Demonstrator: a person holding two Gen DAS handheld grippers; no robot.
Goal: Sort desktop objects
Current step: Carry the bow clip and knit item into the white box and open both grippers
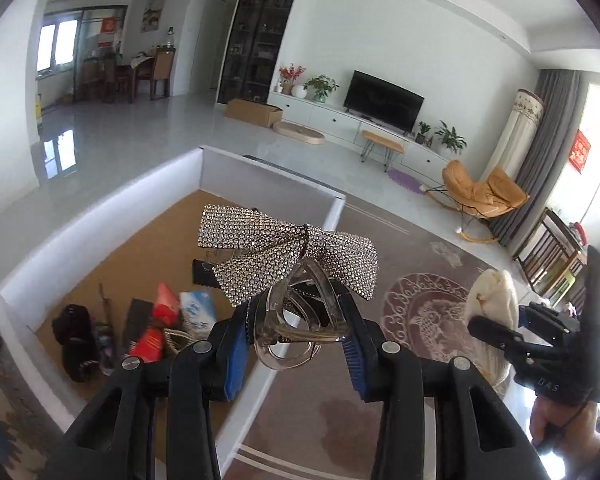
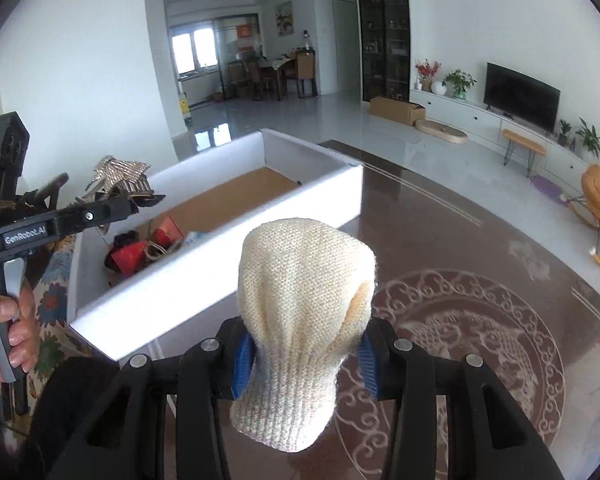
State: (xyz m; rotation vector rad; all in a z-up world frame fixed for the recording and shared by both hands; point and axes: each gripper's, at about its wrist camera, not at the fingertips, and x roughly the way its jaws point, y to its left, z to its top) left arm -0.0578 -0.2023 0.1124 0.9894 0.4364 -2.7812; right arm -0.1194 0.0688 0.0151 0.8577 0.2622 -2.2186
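My left gripper (image 1: 296, 344) is shut on a clear hair claw clip (image 1: 300, 320) topped by a rhinestone bow (image 1: 284, 252), held in the air over the near right corner of a white-walled box (image 1: 100, 220) with a brown floor. My right gripper (image 2: 306, 354) is shut on a cream knitted glove (image 2: 304, 300), raised above the patterned table top, just right of the box (image 2: 236, 252). In the left wrist view the glove (image 1: 494, 300) and the right gripper (image 1: 500, 336) show at the right. The right wrist view has the left gripper (image 2: 112, 208) with the bow (image 2: 120, 178) at the left.
In the box lie red packets (image 1: 156, 328), a black pouch (image 1: 76, 336), a blue-white pack (image 1: 198, 310) and other small items. A glossy table top with a round fish ornament (image 2: 460, 344) spreads to the right. A hand (image 2: 4, 332) grips the left handle. Living room furniture stands behind.
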